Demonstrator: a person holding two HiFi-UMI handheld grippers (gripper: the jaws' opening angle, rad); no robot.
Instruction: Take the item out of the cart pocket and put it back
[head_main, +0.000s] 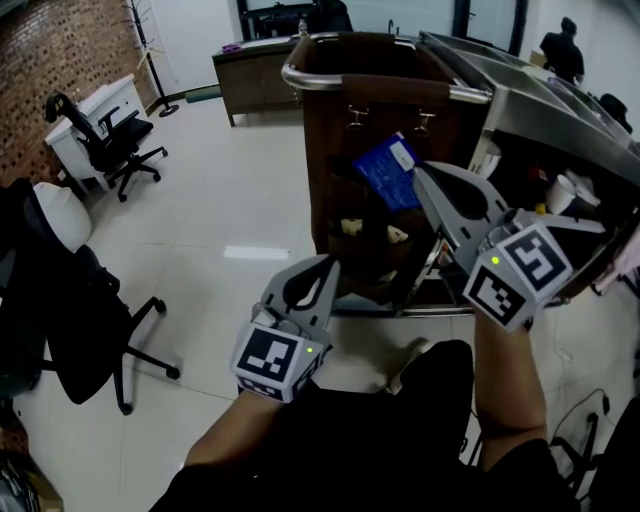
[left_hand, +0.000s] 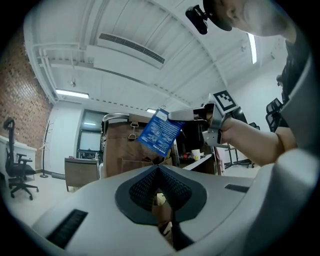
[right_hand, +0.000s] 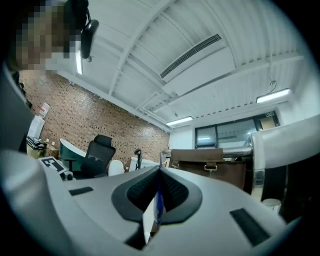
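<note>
In the head view a housekeeping cart carries a brown fabric bag with pockets low on its side. My right gripper is shut on a flat blue packet, held in the air in front of the bag, above the pockets. The packet shows edge-on between the pads in the right gripper view, and as a blue printed sheet in the left gripper view. My left gripper hangs lower and to the left, near the pockets, shut with nothing in it.
Cream-coloured items sit in the pockets. The cart's metal shelves with cups run to the right. Office chairs stand on the tiled floor at left, a cabinet behind. A person stands far back.
</note>
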